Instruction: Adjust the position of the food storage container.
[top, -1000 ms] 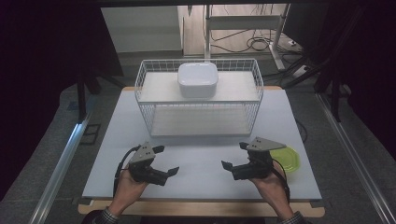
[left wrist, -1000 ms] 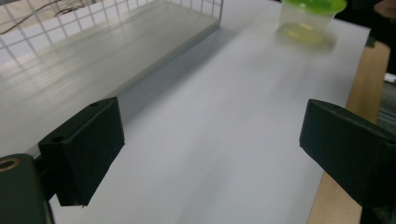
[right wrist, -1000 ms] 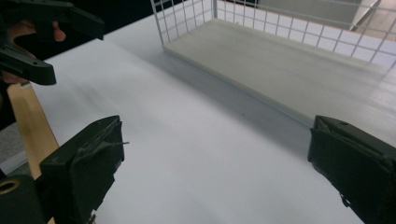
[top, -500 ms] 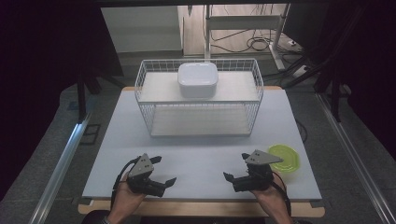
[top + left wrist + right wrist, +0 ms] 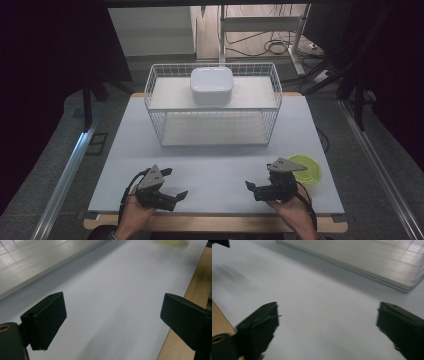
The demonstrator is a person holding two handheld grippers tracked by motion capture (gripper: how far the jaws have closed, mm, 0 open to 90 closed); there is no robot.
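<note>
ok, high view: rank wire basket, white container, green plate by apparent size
1. wire basket, largest by far.
2. white container on the basket's upper shelf.
3. green plate, looks slightly smaller, but the right gripper hides part of it, so 2 versus 3 is unsure.

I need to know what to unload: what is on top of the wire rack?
A white square container sits upside-down or lidded on the wire rack, on its top shelf, toward the middle. The lower shelf looks bare. What the container holds cannot be seen.
</note>
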